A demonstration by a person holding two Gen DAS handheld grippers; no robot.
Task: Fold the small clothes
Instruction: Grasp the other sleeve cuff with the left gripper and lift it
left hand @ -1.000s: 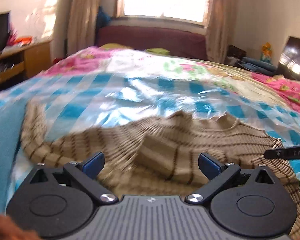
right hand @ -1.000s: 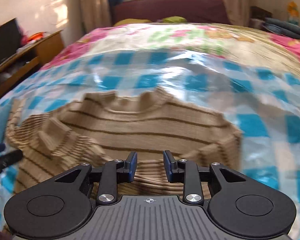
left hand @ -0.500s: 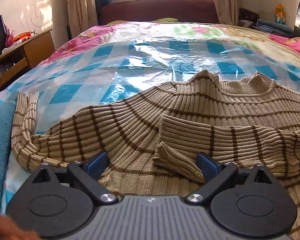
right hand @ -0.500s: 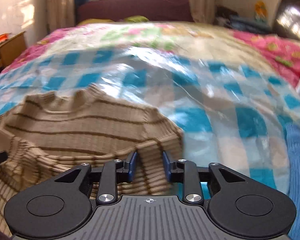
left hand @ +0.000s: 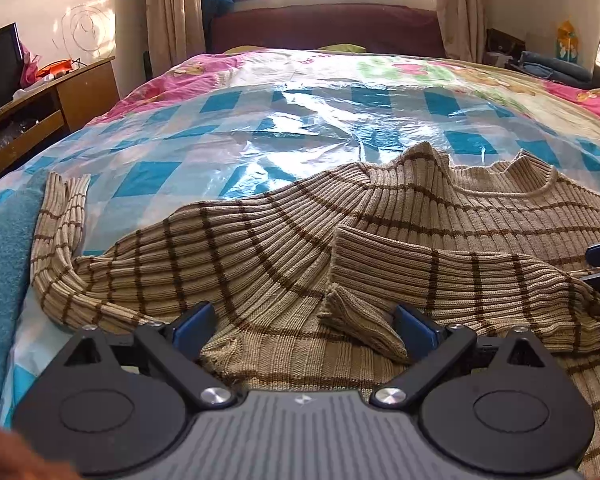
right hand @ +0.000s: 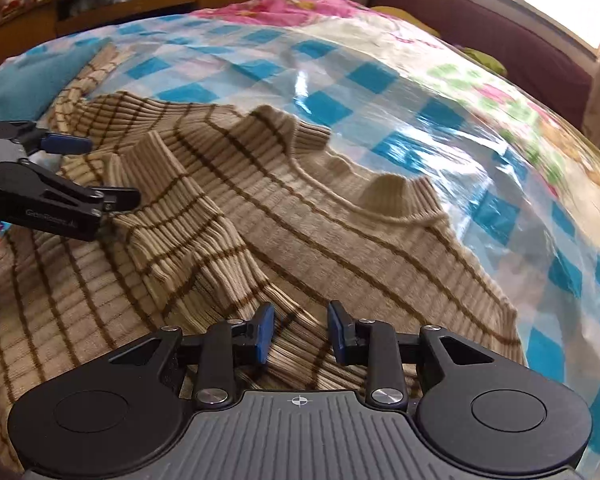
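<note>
A tan ribbed sweater [left hand: 440,216] with brown stripes lies on the bed, neck away from me. One sleeve is folded across its chest [left hand: 460,276], the other stretches out to the left [left hand: 140,264]. My left gripper [left hand: 304,324] is open wide, low over the sweater's lower left part, the folded cuff between its fingers. My right gripper [right hand: 298,332] is partly open just above the sweater [right hand: 320,224] near its right side, holding nothing. The left gripper also shows at the left edge of the right wrist view [right hand: 72,168].
A blue-checked plastic sheet [left hand: 260,136] covers the floral bedspread. A teal cloth [left hand: 0,248] lies at the bed's left edge. A wooden desk [left hand: 60,96] stands left of the bed, a dark headboard [left hand: 324,28] and window beyond.
The right gripper has swung back left over the sweater and its fingers have opened somewhat. The left gripper has stayed open, barely moving in the last half second.
</note>
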